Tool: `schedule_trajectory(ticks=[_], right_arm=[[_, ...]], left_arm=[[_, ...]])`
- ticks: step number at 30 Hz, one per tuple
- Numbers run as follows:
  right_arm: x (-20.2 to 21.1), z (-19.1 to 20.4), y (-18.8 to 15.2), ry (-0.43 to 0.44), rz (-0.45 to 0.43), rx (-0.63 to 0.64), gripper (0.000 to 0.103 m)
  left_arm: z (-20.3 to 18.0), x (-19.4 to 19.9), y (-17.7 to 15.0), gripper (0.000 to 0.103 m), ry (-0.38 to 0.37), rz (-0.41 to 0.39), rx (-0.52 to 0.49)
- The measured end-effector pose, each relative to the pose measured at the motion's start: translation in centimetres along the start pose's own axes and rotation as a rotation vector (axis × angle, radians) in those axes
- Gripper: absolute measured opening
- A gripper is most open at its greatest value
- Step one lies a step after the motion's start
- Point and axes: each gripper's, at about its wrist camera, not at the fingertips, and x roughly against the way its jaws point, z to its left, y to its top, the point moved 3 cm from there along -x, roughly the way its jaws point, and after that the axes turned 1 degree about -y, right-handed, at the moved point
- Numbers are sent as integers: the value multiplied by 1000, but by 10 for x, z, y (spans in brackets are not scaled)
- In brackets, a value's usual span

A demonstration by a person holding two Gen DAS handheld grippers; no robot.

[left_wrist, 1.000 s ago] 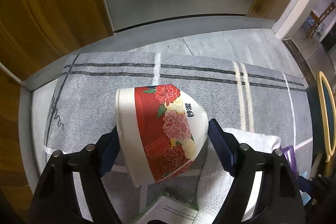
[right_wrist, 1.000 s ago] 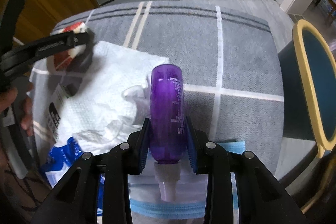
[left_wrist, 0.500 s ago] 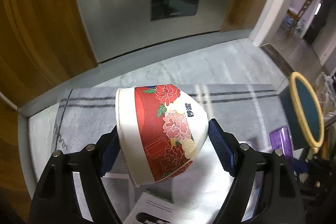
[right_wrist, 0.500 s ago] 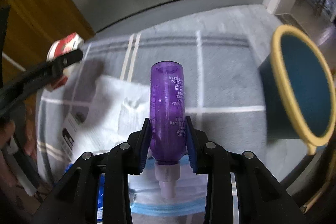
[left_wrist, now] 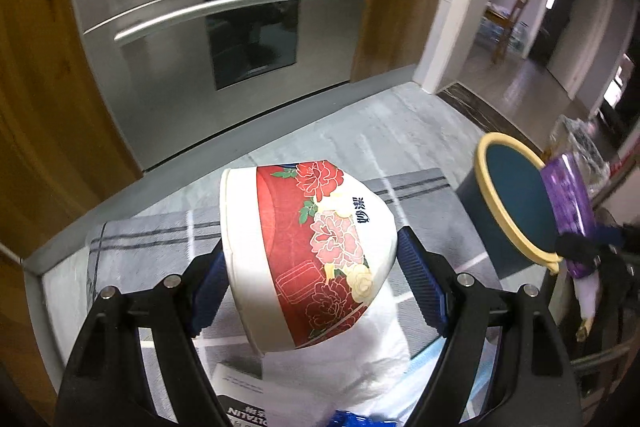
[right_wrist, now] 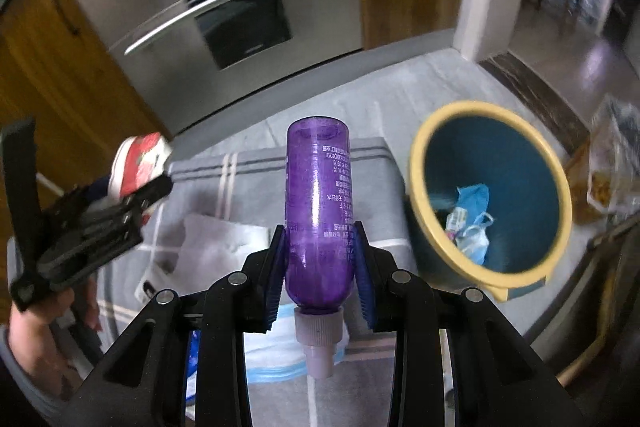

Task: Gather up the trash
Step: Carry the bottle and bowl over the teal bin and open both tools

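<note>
My left gripper (left_wrist: 310,279) is shut on a red and white paper bowl with a flower print (left_wrist: 308,255), held on its side above the grey rug (left_wrist: 140,251). My right gripper (right_wrist: 320,267) is shut on a purple plastic bottle (right_wrist: 318,203), its white cap pointing back at the camera. A dark blue trash bin with a yellow rim (right_wrist: 492,195) stands to the right of the bottle and holds some scraps. The bin (left_wrist: 516,203) also shows at the right of the left wrist view, with the purple bottle (left_wrist: 570,211) beside its rim. The bowl (right_wrist: 138,163) and left gripper (right_wrist: 100,219) appear at left.
White paper towel (left_wrist: 360,355), a printed leaflet (left_wrist: 240,399), a blue wrapper (left_wrist: 348,419) and a light blue face mask (right_wrist: 272,359) lie on the rug below. A steel fridge (left_wrist: 200,7) and wooden cabinets (left_wrist: 40,107) stand behind. A doorway (left_wrist: 540,27) opens at right.
Both grippers have risen from the rug with bowl and bottle still held and tilted up. The fridge now fills the upper view, and the bin has come closer to the bottle.
</note>
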Motion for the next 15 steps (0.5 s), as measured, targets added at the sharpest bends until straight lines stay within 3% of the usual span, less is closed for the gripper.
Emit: schedule_trajectory(ticks=[15], right_arm=[[-8,-66,23,-54,-41,-117,33]], left_arm=[[-81,6,-2,78,-93,-11,-178]])
